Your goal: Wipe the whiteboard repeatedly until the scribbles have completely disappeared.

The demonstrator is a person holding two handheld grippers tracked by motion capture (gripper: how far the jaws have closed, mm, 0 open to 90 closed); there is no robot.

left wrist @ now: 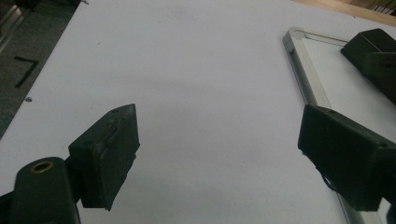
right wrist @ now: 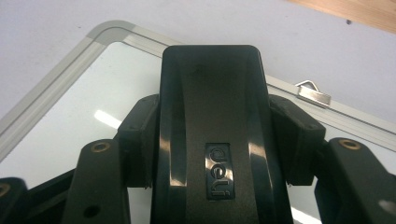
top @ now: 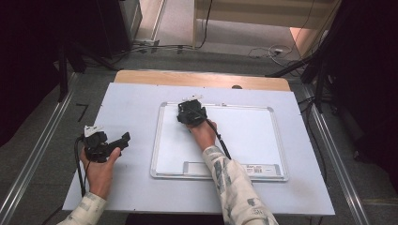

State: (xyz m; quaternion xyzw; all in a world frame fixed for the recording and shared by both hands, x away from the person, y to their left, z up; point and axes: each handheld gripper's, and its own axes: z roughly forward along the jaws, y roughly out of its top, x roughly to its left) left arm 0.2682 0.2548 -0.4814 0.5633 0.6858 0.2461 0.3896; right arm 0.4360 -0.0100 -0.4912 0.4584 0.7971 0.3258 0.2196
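A white whiteboard (top: 248,136) with a silver frame lies flat on the pale table sheet. My right gripper (top: 190,111) is over the board's far left corner, shut on a black eraser (right wrist: 212,130) with raised lettering on its glossy top. The eraser's flat body is pinched from both sides and lies on or just above the board. My left gripper (top: 123,139) rests on the sheet left of the board. It is open with nothing between its pads (left wrist: 112,154). The board's frame (left wrist: 299,65) runs along the right of the left gripper view.
A small metal hanger clip (right wrist: 314,92) sits on the board's far edge. The wooden tabletop (top: 202,77) shows beyond the sheet. Cables (top: 155,47) and dark stands stand on the floor behind, and metal rails (top: 33,159) run along both sides.
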